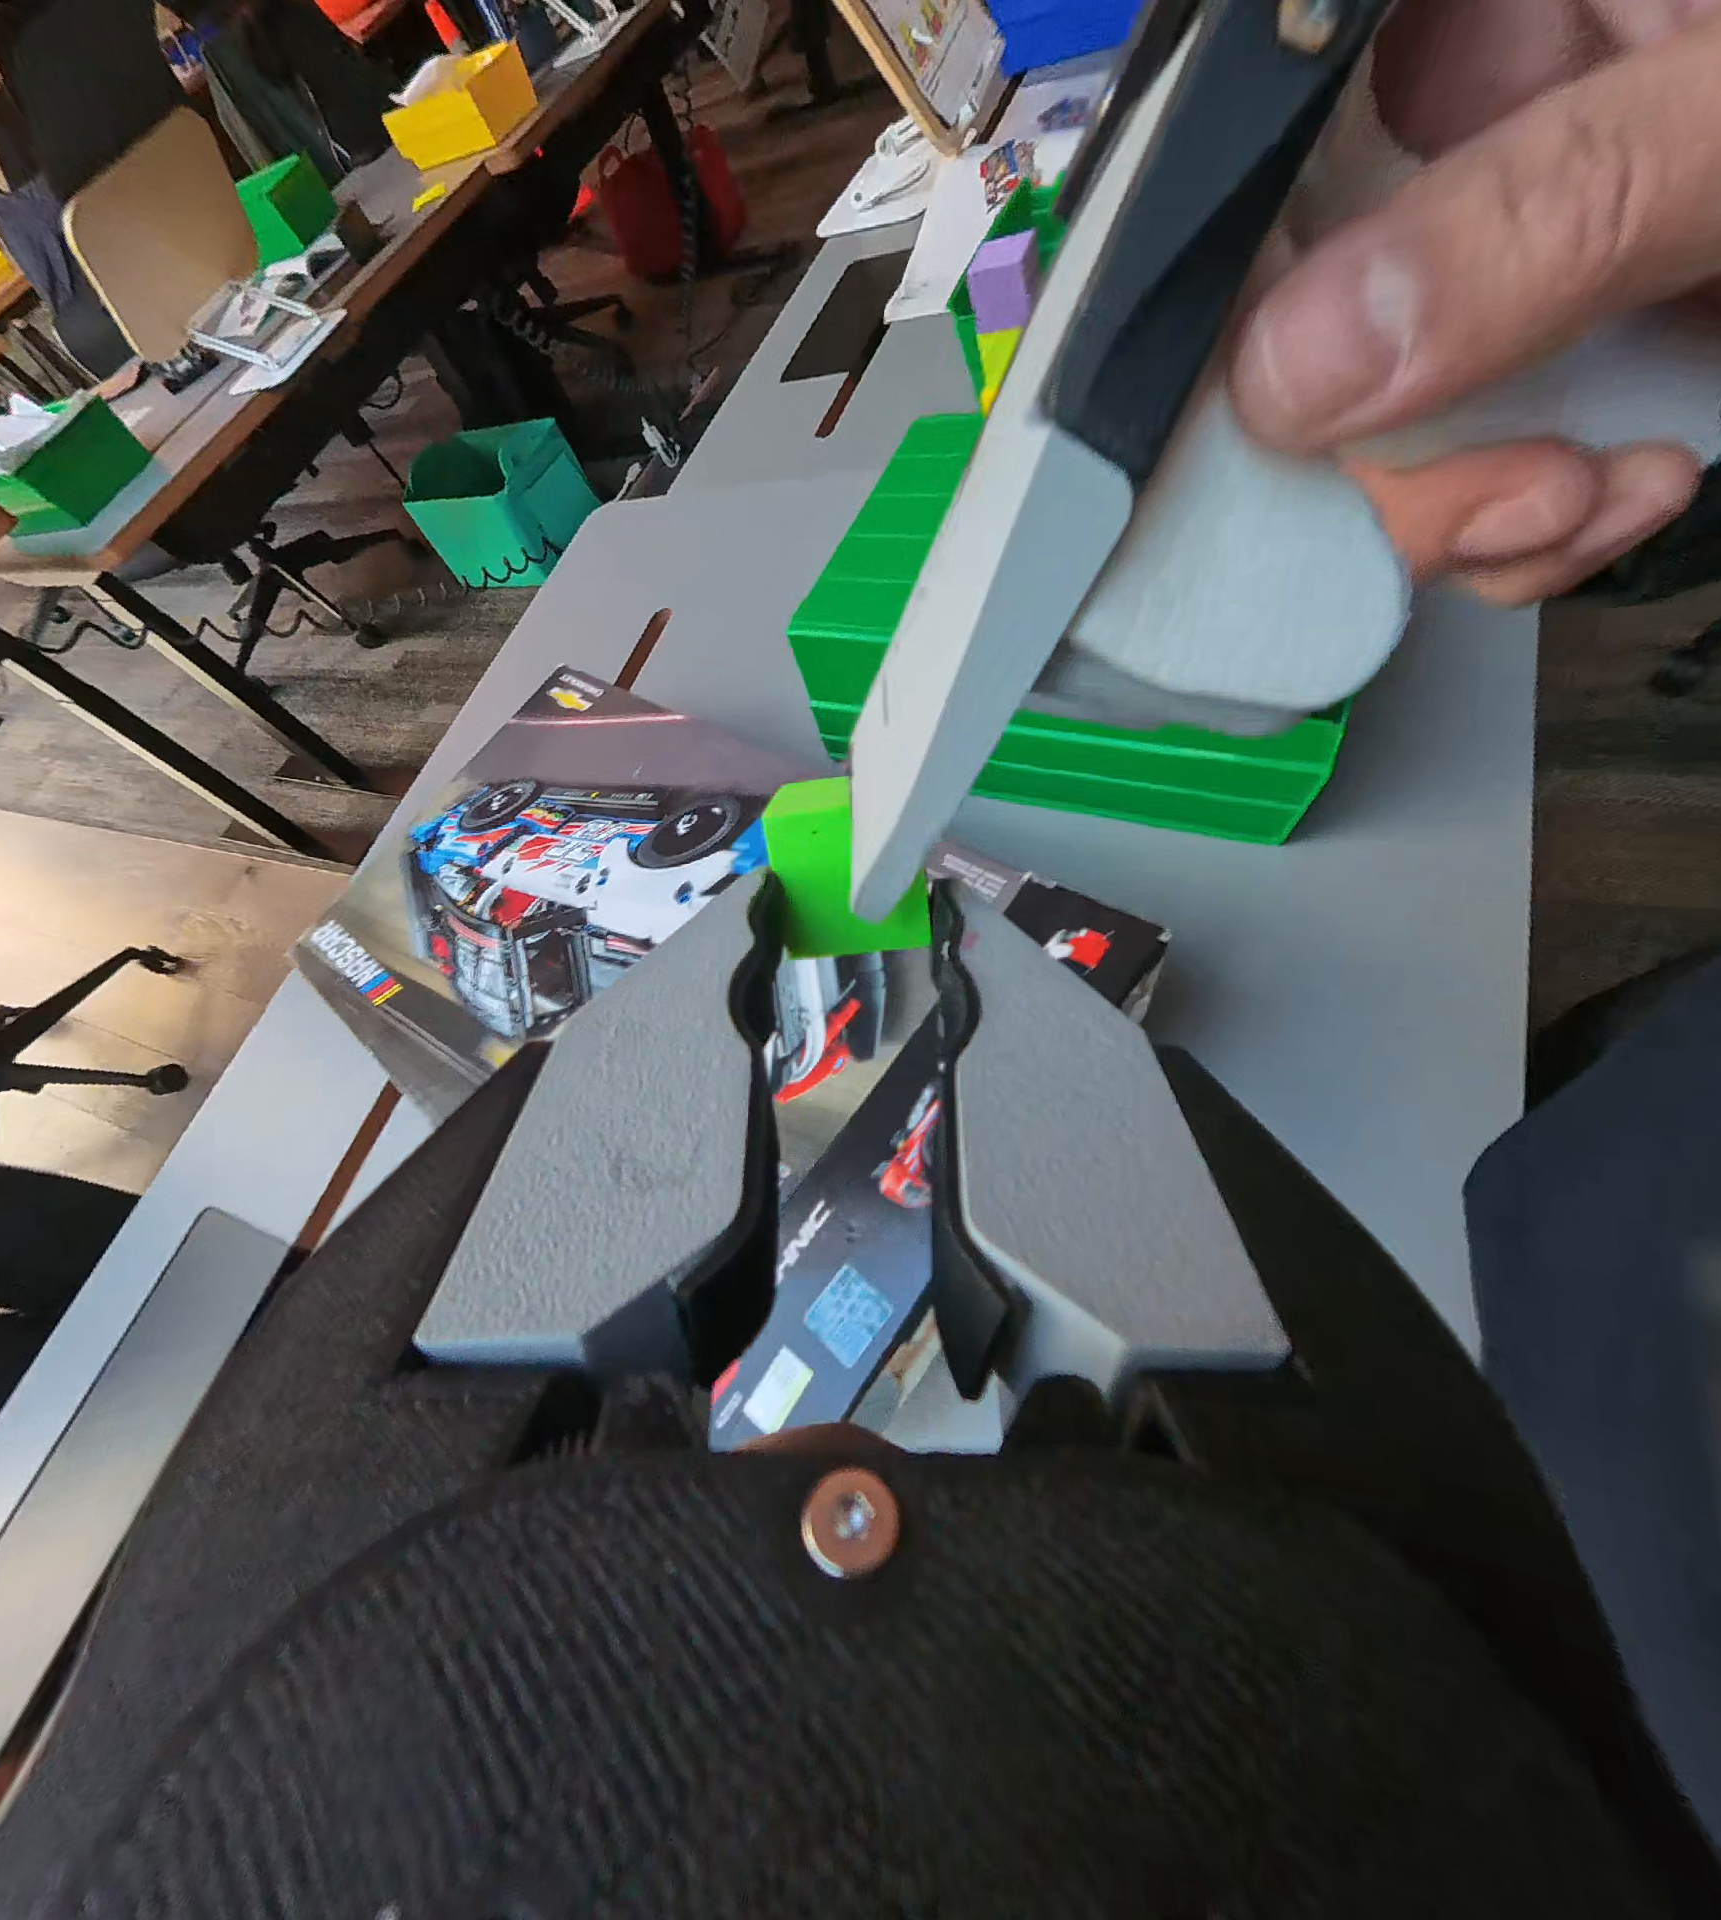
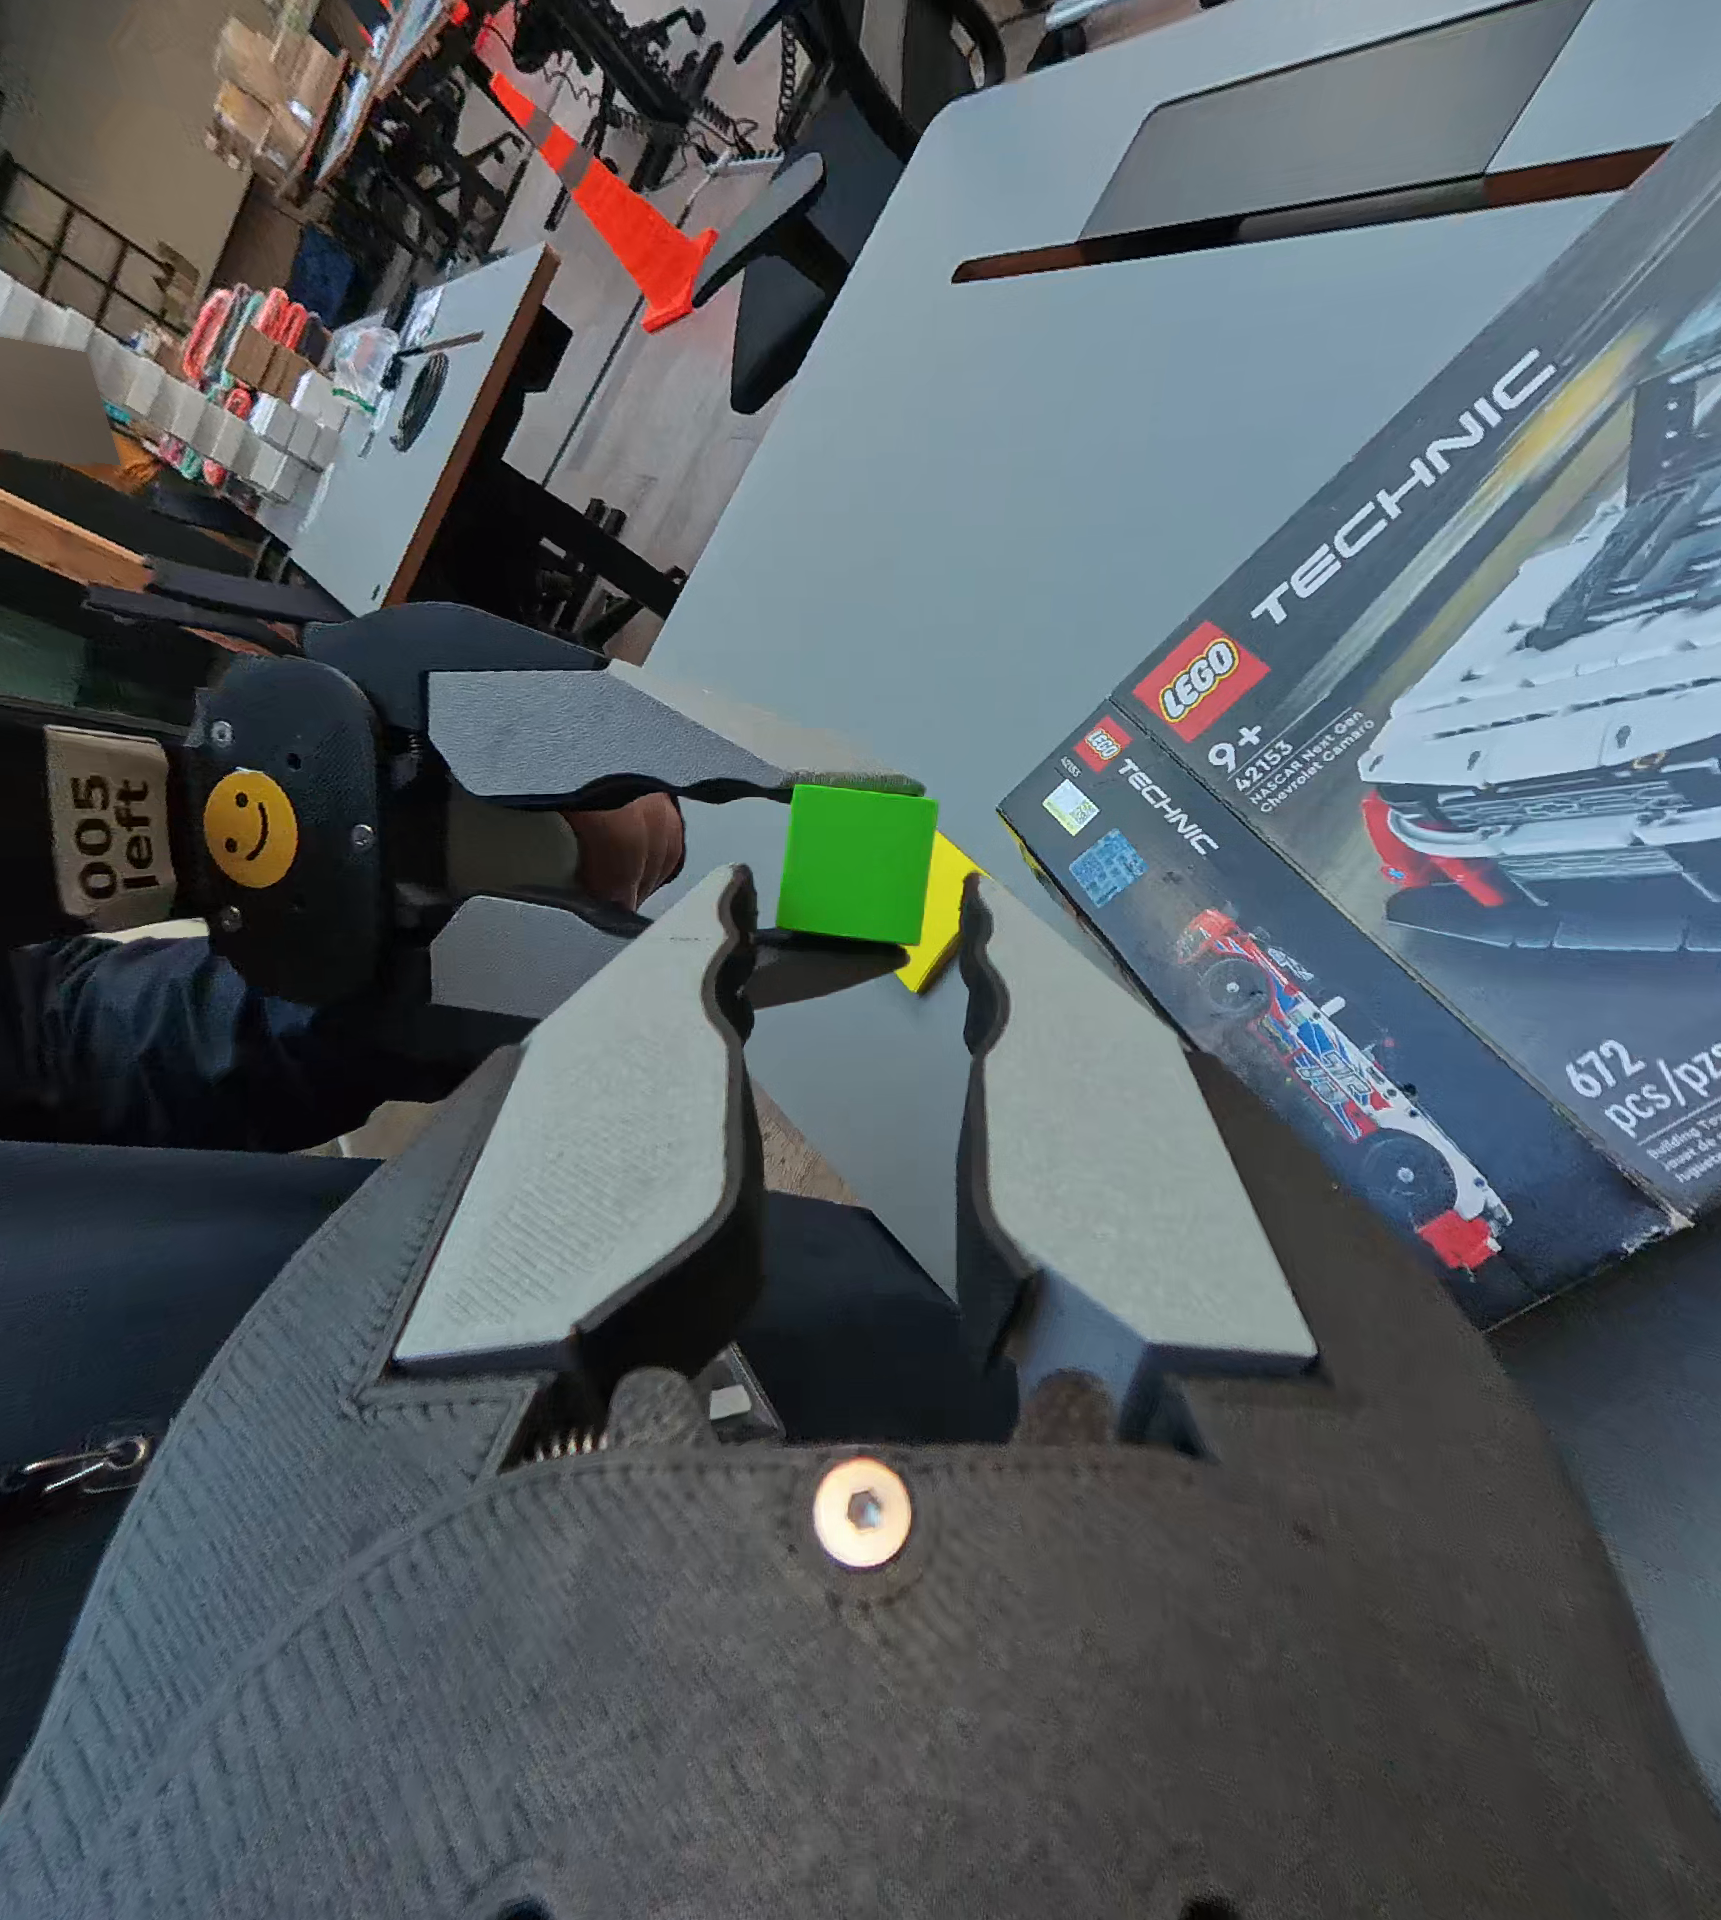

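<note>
Left wrist view: left gripper [image 1: 851, 914] clamped on green cube [image 1: 814, 883], held over toy car box [image 1: 565, 883]; right gripper's finger [image 1: 949, 727] crosses in front, green tray [image 1: 1147, 769] behind

Right wrist view: right gripper [image 2: 856, 914] jaws apart, pads not touching cube, probably lining up; yellow block [image 2: 944, 914] just behind, box close right

The green cube [image 2: 856, 878] looks like smooth matt plastic. The toy box [image 2: 1458, 831] is glossy printed cardboard, and the counter [image 2: 991, 468] is a flat matt grey laminate. The left gripper [image 1: 851, 914] has grainy grey fingers [image 1: 627, 1143], while its black body shows ribbed print lines. The green bin [image 1: 1147, 769] is ridged plastic.
</note>
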Demonstrator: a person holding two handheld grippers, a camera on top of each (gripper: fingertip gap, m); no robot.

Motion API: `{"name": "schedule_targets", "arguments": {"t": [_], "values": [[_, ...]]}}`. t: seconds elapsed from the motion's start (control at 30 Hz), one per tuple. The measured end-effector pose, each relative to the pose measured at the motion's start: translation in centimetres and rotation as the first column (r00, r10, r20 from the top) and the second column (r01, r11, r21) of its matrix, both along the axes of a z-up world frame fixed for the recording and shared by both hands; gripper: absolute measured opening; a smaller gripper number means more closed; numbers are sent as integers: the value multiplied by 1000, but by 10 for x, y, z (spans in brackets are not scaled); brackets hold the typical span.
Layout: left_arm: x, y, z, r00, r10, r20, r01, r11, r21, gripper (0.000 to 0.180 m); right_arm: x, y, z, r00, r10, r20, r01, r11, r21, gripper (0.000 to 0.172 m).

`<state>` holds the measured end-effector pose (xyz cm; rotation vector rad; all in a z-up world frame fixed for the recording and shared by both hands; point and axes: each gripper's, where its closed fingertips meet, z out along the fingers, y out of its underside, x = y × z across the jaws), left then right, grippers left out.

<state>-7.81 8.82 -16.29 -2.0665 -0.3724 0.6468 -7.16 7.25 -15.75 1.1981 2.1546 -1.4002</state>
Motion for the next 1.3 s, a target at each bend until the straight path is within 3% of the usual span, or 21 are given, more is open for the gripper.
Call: {"name": "schedule_targets", "arguments": {"t": [0.17, 0.3, 0.37, 0.5, 0.6, 0.73, 1.0, 1.3], "values": [[0, 21, 1, 1000, -8, 11, 8, 1000, 16, 26, 2, 15, -7, 1000, -19, -23, 20, 999, 30, 27], [4, 30, -10, 989, -34, 141, 28, 998, 49, 21, -14, 56, -11, 993, -82, -84, 92, 988, 123, 27], [5, 25, -15, 986, -22, 166, 13, 998, 54, 20, -43, 113, -13, 972, -181, -149, 209, 956, 206, 26], [12, 13, -38, 976, 8, 217, -8, 1000, 2, 19, -110, 258, -10, 893, -388, -228, 447, 822, 352, 26], [21, 8, -56, 964, 22, 266, -13, 999, -33, 19, -141, 312, -9, 868, -445, -221, 497, 770, 400, 26], [28, 8, -70, 947, 38, 320, -23, 999, -49, 19, -159, 335, -31, 886, -417, -203, 456, 705, 542, 26], [33, 2, -82, 928, 74, 366, -54, 996, -66, 19, -152, 342, -63, 899, -410, -153, 406, 652, 641, 26], [36, -3, -90, 917, 76, 392, -53, 996, -69, 19, -150, 343, -64, 899, -385, -210, 420, 618, 665, 28]]}}
